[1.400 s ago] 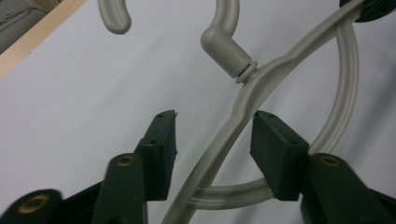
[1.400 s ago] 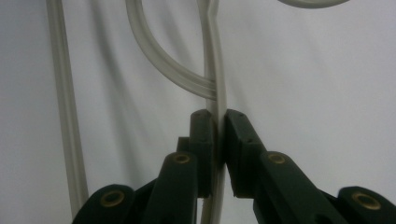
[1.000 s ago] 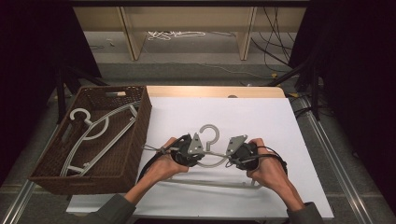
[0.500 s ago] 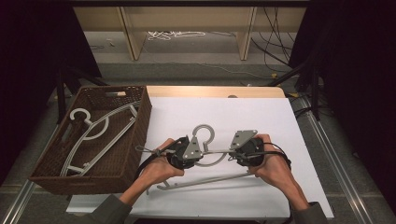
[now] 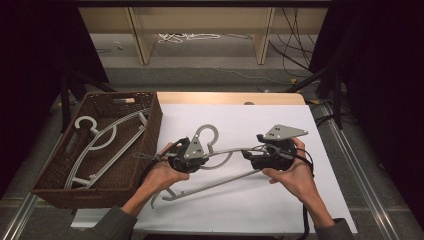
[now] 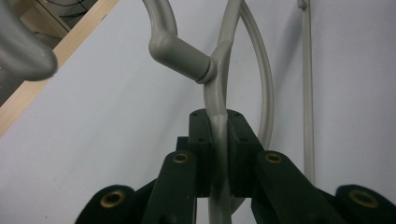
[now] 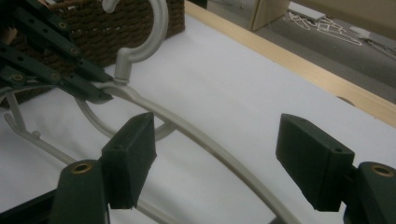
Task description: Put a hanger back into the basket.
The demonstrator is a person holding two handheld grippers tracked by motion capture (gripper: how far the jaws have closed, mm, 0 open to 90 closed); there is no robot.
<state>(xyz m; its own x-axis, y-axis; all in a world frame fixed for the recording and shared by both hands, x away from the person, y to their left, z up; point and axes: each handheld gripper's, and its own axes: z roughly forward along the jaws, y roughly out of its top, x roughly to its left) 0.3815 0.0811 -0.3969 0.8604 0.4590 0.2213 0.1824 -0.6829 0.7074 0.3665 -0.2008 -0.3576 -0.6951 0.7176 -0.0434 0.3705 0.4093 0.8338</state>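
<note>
Grey hanger [image 5: 220, 155] sits over the white sheet [image 5: 250, 200] on the table, mid-front, just right of the brown basket [image 5: 150, 107]. Its hook points away from the person, and the lower bar runs diagonally down-left toward the person's left forearm.

Left gripper [image 5: 187, 157] is clamped on the hanger. In the left gripper view the two black pads press on the upper arm from both sides, right below the joint where the hook [image 6: 177, 51] meets the arm, w/ the grey bar squeezed tight between them. In the high view the left hand [image 5: 162, 172] wraps the gripper body, close to the basket's right wall.

Right gripper [image 5: 255, 155] is released: jaws have just been opening. In the right gripper view its two pads stand wide apart, w/ the hanger's upper arm [image 7: 201, 137] passing between them, but neither pad presses on it. The left pad looks close to the bar; can't tell if it brushes it. The right pad is well clear. Right hand [image 5: 295, 172] holds the gripper body from below, w/ the grey three-cornered plate on top and the cable trailing back along the forearm.

A second grey hanger [image 5: 107, 140] lies inside the basket, hook toward the far-left corner, apart from both grippers.

A wooden table edge [image 5: 225, 97] shows beyond the white sheet.
</note>
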